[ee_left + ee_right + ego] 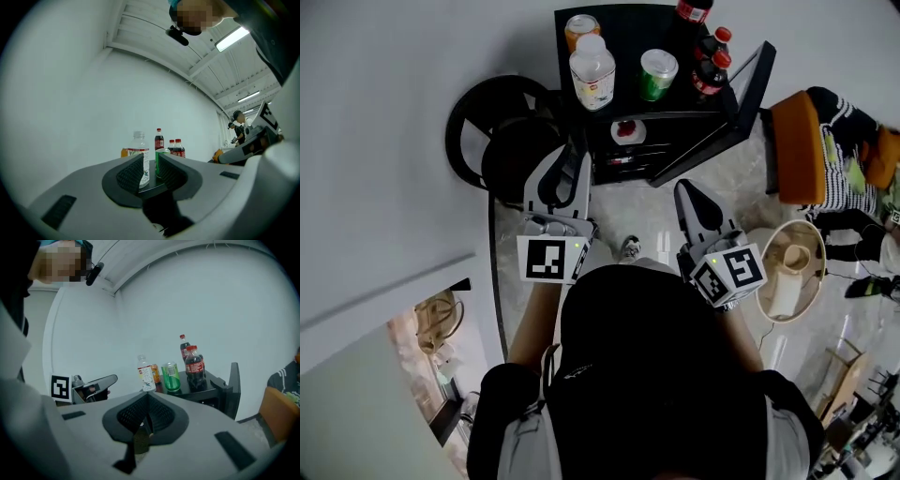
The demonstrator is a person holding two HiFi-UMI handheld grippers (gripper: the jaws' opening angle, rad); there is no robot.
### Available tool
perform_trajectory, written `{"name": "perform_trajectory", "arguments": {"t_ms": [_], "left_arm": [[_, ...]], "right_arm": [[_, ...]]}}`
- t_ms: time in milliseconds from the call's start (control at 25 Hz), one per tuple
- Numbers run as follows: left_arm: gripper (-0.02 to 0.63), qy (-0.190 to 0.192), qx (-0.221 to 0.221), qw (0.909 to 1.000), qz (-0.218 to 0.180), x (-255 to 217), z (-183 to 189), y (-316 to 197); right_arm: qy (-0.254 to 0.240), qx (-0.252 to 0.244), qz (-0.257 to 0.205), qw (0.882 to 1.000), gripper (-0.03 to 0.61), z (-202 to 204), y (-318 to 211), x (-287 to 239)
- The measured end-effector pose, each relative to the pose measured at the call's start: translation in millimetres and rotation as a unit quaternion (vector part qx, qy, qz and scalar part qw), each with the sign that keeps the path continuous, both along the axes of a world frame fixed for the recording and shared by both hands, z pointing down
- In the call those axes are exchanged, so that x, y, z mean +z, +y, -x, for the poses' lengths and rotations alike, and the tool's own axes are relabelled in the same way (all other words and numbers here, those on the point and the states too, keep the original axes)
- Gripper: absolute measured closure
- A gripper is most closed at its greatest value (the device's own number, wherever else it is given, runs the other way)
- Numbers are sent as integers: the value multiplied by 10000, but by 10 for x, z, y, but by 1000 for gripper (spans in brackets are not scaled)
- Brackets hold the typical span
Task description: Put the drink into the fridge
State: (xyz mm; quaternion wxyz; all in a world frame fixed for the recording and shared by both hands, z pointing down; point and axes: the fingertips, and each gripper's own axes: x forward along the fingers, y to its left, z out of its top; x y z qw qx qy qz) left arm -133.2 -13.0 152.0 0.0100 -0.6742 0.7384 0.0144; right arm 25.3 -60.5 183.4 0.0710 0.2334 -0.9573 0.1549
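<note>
- fridge (675, 155) stands at 12 o'clock of the person, with its door (752, 89) swung open toward 2 o'clock.
- every drink in view stands on the fridge top: clear bottle (592, 70), green can (657, 73) at its 3 o'clock, cola bottles (711, 61) further toward 3 o'clock, orange drink (581, 28) at 11 o'clock.
- left gripper (574, 157): jaws a little apart, nothing between the pads (bottle and can show only far beyond the gap).
- right gripper (687, 190): jaws closed together, empty.
- progress, as judged: early. the door is open and no drink is taken up. left to do: grasp one and set it inside. which drink is meant cannot be told.
</note>
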Motion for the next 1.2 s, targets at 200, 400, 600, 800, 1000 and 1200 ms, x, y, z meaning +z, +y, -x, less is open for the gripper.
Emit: {"name": "perform_trajectory", "arguments": {"t_ms": [200,400,600,800,1000,1200], "left_arm": [[438,-68,310,9994,143,52,267,-345],[352,-160,792,9959,408,42,403,-733],[307,-102,1085,9923,587,94,521,-1011],[295,-77,1323,9888,689,151,596,-1184],[293,-91,1570,9852,689,177,549,-1297],[293,-94,1654,9838,693,207,543,-1373]], "right_arm": [[147,356,-24,9993,564,147,-103,22],[206,857,-67,9961,564,243,-194,-77],[225,1286,-71,9914,564,298,-246,-68],[265,1595,-68,9868,564,312,-284,-43],[312,1853,-58,9822,564,275,-305,-7],[360,1956,-38,9800,563,265,-318,37]]}}
